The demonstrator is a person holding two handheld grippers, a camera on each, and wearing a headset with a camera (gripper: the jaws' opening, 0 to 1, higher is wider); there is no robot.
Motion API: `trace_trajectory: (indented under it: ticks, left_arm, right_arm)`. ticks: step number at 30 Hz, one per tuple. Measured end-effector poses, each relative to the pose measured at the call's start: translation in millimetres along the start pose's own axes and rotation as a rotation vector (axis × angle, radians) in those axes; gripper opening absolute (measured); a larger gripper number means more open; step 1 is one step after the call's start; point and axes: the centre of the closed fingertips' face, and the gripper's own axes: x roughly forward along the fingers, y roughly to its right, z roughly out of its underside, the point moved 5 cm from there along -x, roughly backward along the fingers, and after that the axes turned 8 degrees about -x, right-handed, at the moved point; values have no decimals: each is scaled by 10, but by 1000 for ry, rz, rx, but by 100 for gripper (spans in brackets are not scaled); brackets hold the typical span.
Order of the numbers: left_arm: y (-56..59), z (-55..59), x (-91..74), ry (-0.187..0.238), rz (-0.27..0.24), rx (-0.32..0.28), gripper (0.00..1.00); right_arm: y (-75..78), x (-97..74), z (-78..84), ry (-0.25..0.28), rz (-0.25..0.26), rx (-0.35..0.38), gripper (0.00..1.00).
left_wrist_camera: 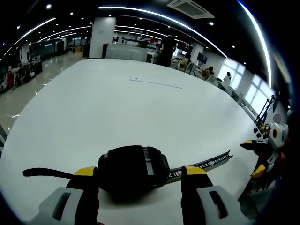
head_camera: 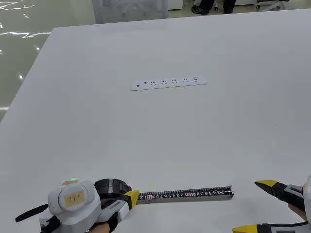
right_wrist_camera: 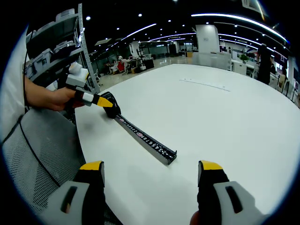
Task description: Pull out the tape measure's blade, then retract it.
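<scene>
On table (head_camera: 194,136), left tool (left_wrist_camera: 139,169) maybe gripping tape measure (head_camera: 112,187), blade (right_wrist_camera: 145,138) extended

One tape measure (head_camera: 112,187) (one power strip (head_camera: 168,82))

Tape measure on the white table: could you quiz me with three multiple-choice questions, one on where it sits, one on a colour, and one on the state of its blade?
1. Where is the tape measure?
A. Between the fingers of the left gripper
B. On a shelf
C. On the floor

2. What colour are the fingertips of both grippers?
A. Red
B. Yellow
C. Green

3. How is the blade?
A. Fully wound in
B. Pulled out, lying flat on the table
C. Lifted in the air

Answers:
1 A: the left gripper view shows a finger on either side of it.
2 B: yellow tips show in both gripper views.
3 B: the head view shows it stretched along the table, with the right gripper open and apart from its end.
</scene>
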Motion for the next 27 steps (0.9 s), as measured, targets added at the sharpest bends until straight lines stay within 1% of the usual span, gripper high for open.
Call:
trace_trajectory:
  ticks: [2, 4, 6, 10, 12, 15, 18, 23, 26, 27]
  left_arm:
    - [-12, 6, 8, -2, -6, 10, 68]
    - [-22, -1, 9, 4, -8, -4, 67]
    - [-27, 2, 13, 4, -13, -2, 66]
    - [-27, 13, 32, 4, -32, 9, 66]
    - [-25, 24, 31, 2, -44, 27, 65]
    - [-33, 15, 37, 16, -49, 5, 65]
    - [-32, 13, 42, 22, -58, -3, 65]
    - [-39, 15, 53, 28, -71, 5, 64]
    - [-50, 11, 57, 32, -76, -7, 62]
    - [-47, 15, 59, 31, -78, -2, 62]
  right_arm:
    - [2, -2, 4, -2, 1, 0, 82]
    - [7, 0, 8, -2, 0, 2, 82]
    - [7, 3, 8, -3, -1, 2, 82]
    - [-1, 23, 24, -5, -6, 4, 82]
    - [-5, 33, 25, -7, -9, 3, 82]
    - [-4, 46, 31, -10, -13, 2, 82]
    - [7, 46, 33, -11, -15, 1, 82]
    - [27, 43, 32, -13, -17, -1, 82]
    - [36, 42, 35, -15, -18, -3, 81]
    - [28, 44, 39, -18, -20, -4, 81]
